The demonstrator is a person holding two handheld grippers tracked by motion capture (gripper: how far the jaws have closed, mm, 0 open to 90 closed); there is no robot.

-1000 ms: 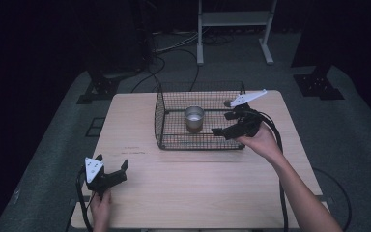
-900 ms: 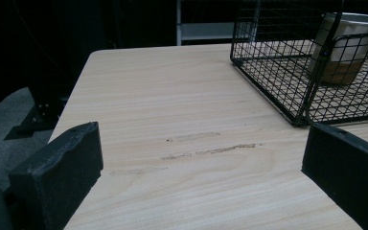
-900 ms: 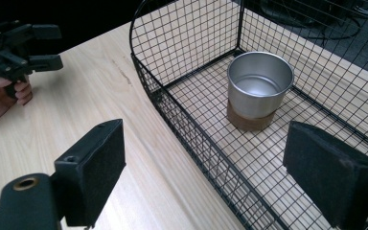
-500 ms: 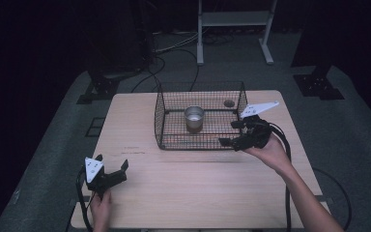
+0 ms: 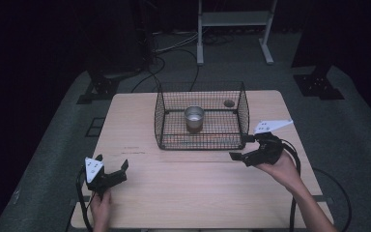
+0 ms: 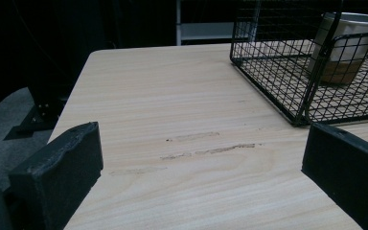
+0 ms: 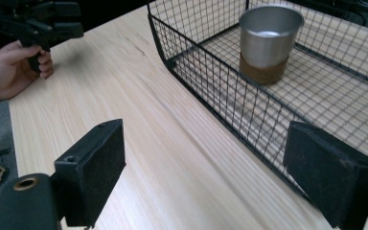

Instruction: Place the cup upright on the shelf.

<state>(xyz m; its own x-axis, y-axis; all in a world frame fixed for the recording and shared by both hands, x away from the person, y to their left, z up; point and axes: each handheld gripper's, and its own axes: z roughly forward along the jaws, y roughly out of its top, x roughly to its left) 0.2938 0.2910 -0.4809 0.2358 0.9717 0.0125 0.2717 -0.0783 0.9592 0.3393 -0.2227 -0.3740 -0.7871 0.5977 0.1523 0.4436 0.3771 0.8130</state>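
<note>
Since both the right gripper [image 5: 240, 152] and left gripper [image 5: 120, 170] are open and hold nothing, a careless swing could bump the wire basket [image 5: 201, 141] and tip the metal cup [image 5: 194, 116].

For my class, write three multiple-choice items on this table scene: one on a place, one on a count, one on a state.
1. Where does the metal cup stand?
A in the wire basket
B beside it
C on the floor
2. How many cups are in the basket?
A none
B one
C three
3. How is the right gripper?
A shut on the cup
B shut on the basket
C open, holding nothing

Key: A, mesh walls surround the cup; B, a single cup stands there; C, nothing sits between its jaws.
</note>
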